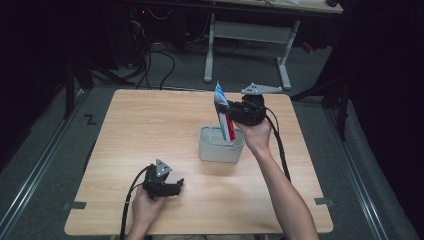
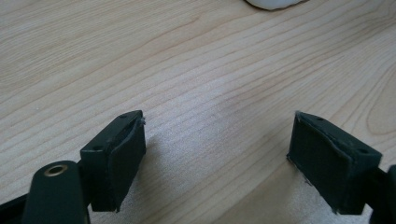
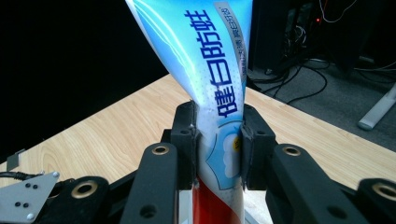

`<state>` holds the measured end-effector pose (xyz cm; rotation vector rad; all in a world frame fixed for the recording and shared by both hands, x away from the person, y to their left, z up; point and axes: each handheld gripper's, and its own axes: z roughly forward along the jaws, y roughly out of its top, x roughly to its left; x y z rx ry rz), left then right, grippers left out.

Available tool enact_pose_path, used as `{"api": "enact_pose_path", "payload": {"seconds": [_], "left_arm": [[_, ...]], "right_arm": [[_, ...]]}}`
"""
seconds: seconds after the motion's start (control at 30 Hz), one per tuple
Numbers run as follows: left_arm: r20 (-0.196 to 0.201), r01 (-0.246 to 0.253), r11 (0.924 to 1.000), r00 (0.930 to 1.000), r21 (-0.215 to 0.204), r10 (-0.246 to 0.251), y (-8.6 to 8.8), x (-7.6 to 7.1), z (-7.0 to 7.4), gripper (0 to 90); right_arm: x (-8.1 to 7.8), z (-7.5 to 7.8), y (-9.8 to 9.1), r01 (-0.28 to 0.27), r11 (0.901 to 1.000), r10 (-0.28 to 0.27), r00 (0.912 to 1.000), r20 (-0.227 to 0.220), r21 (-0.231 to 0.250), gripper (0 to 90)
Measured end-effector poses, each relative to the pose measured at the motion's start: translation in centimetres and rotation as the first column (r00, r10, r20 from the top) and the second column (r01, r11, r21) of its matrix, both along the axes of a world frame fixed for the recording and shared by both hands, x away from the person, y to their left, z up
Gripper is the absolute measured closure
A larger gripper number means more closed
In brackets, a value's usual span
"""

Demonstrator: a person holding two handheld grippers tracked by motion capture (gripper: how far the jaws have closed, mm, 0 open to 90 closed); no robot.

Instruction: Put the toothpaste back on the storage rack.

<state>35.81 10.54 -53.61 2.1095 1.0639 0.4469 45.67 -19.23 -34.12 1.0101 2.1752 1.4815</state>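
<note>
Holding a toothpaste tube [image 1: 223, 116] tight in the right gripper [image 1: 231, 114], jaws pinching its middle so it stays upright. Hanging just above the grey cup [image 1: 220, 146], bottom end dipping inside (likely going in or coming out). Resting near the cup on the table [image 1: 150, 125], left gripper [image 1: 172, 187], jaws wide and empty.

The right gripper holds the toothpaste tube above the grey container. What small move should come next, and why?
Probably lower the tube straight down into the grey container. The right gripper is shut on it, its lower end sits at the container's mouth, and the open left gripper rests apart on the table.
</note>
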Motion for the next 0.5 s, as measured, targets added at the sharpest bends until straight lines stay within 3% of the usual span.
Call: {"api": "enact_pose_path", "payload": {"seconds": [0.5], "left_arm": [[0.000,0.001,1.0000,1.0000,0.000,-0.001,0.0,0.0,0.0,19.0]], "right_arm": [[1.0,-1.3,0.4,0.015,0.9994,-0.016,0.9997,-0.017,-0.033,71.1]]}}
